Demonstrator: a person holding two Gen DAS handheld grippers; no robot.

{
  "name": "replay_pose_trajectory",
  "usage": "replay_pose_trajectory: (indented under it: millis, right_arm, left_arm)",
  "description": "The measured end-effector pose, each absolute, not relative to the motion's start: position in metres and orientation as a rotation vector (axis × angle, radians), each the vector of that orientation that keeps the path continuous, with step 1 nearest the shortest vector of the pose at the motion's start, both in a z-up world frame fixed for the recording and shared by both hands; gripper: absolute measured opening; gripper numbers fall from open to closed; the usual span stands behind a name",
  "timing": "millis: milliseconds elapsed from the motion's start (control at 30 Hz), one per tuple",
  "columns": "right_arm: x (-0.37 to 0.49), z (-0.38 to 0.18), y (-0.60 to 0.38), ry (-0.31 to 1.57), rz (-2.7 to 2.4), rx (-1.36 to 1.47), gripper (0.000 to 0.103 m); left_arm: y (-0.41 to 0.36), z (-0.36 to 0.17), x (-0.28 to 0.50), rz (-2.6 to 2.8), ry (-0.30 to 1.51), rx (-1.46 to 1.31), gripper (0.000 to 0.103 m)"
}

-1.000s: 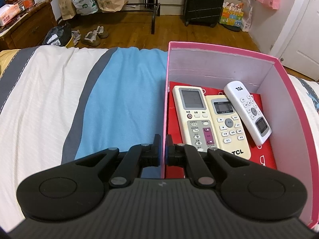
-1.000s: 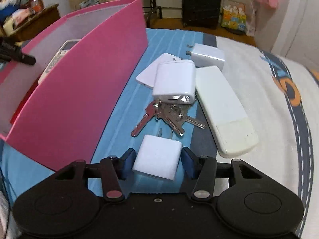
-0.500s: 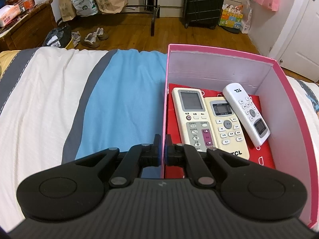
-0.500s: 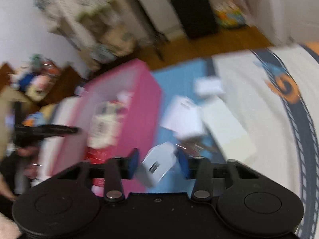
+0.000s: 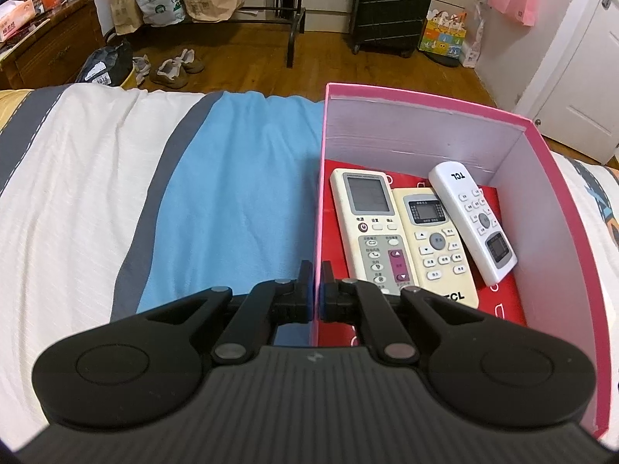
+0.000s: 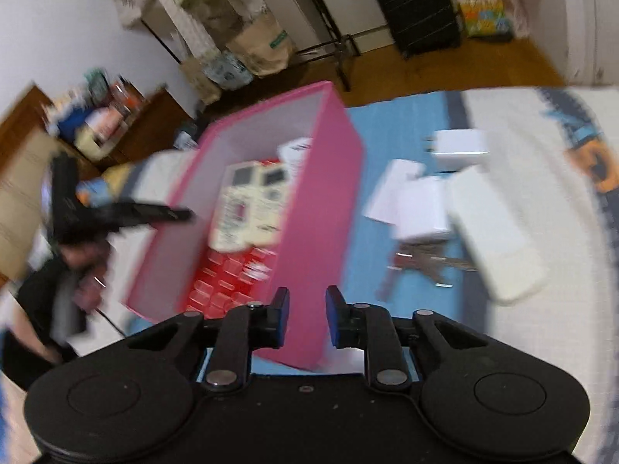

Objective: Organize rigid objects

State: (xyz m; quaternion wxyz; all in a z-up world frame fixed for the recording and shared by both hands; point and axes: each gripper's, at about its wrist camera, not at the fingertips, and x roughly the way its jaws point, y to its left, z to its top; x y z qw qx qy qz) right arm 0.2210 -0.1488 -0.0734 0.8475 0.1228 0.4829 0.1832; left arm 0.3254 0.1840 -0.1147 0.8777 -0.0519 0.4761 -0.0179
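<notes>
A pink box [image 5: 557,208] stands on the bed and holds three remote controls [image 5: 371,228]. My left gripper [image 5: 316,294] is shut on the box's left wall near its front corner. In the blurred right wrist view my right gripper [image 6: 307,317] is open and empty, raised above the box's [image 6: 329,178] right wall. A bit of white [image 6: 346,359] shows below its right finger; I cannot tell if this is the small charger. On the blue stripe to the right lie white chargers [image 6: 421,208], a bunch of keys [image 6: 421,263] and a long white remote [image 6: 495,232].
The bed has white, grey and blue stripes [image 5: 232,208]. Beyond its far edge are a wooden floor, shoes [image 5: 174,69], paper bags and a black suitcase [image 5: 390,4]. The person holding my left gripper [image 6: 116,212] shows at the left in the right wrist view.
My right gripper lifted the small white charger from the bed, swung left over the box and opened; the charger is no longer between its fingers. The left gripper has kept its hold.
</notes>
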Motion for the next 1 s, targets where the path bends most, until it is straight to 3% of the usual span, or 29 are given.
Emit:
replay_pose_trajectory:
  millis: [33, 167, 333, 500, 633, 667, 733, 800, 1000]
  right_arm:
    - [0.218, -0.078, -0.153, 1.032, 0.381, 0.234, 0.035]
    - [0.209, -0.097, -0.163, 1.118, 0.384, 0.253, 0.036]
    - [0.220, -0.121, -0.178, 1.179, 0.288, 0.508, 0.040]
    - [0.221, -0.132, -0.166, 1.182, 0.216, 0.538, 0.050]
    - [0.219, -0.146, -0.149, 1.205, 0.189, 0.460, 0.050]
    - [0.217, -0.148, -0.146, 1.206, 0.207, 0.443, 0.049]
    - [0.214, -0.144, -0.144, 1.204, 0.239, 0.403, 0.035]
    - [0.213, -0.133, -0.143, 1.191, 0.248, 0.325, 0.030]
    - [0.208, -0.120, -0.145, 1.212, 0.170, 0.190, 0.023]
  left_arm:
    - [0.184, -0.115, 0.326, -0.037, 0.993, -0.109, 0.003]
    - [0.184, -0.115, 0.325, -0.034, 0.995, -0.108, 0.003]
    - [0.181, -0.116, 0.326, -0.030, 0.996, -0.099, 0.003]
    - [0.183, -0.115, 0.325, -0.030, 0.993, -0.111, 0.003]
    - [0.184, -0.116, 0.324, -0.031, 0.993, -0.117, 0.003]
    - [0.185, -0.116, 0.324, -0.030, 0.994, -0.119, 0.003]
    - [0.184, -0.116, 0.324, -0.030, 0.994, -0.116, 0.003]
    - [0.185, -0.116, 0.324, -0.030, 0.994, -0.116, 0.003]
    - [0.184, -0.116, 0.324, -0.027, 0.994, -0.107, 0.003]
